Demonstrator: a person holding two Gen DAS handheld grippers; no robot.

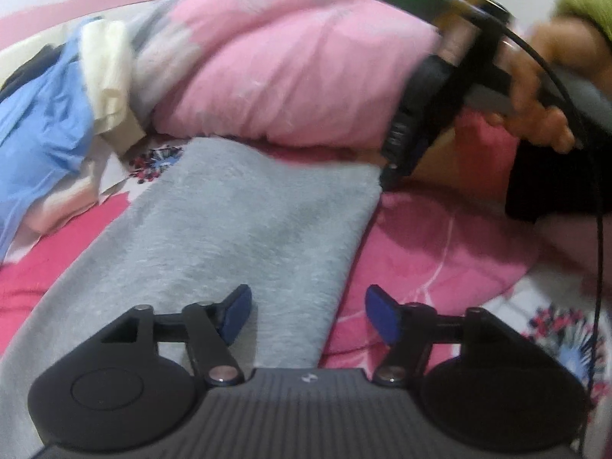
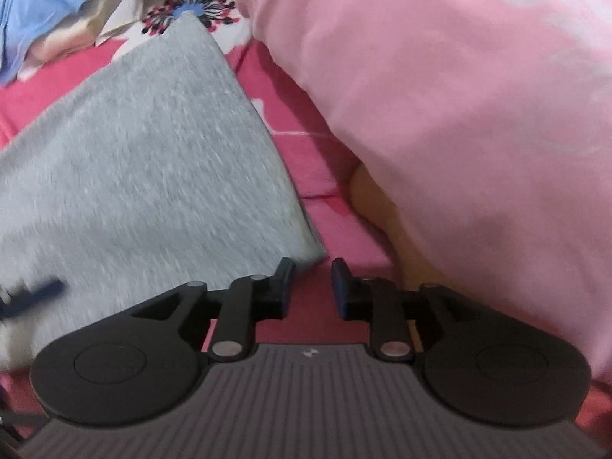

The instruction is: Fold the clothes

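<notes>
Hovering over grey garment point(image 1: 237, 229), left gripper point(image 1: 308, 315) fingers wide apart, empty, right gripper point(image 2: 313, 285) fingers slightly parted, empty

Far side: pink quilt point(image 1: 290, 72) piled high, blocking the way past the grey cloth point(image 1: 237, 229).
Left: blue garment point(image 1: 42, 126) heaped at the bed's edge.
Right: open strip of bedsheet point(image 2: 306, 160) between cloth and quilt (narrow).
Near right: flat bedsheet, free.
</notes>
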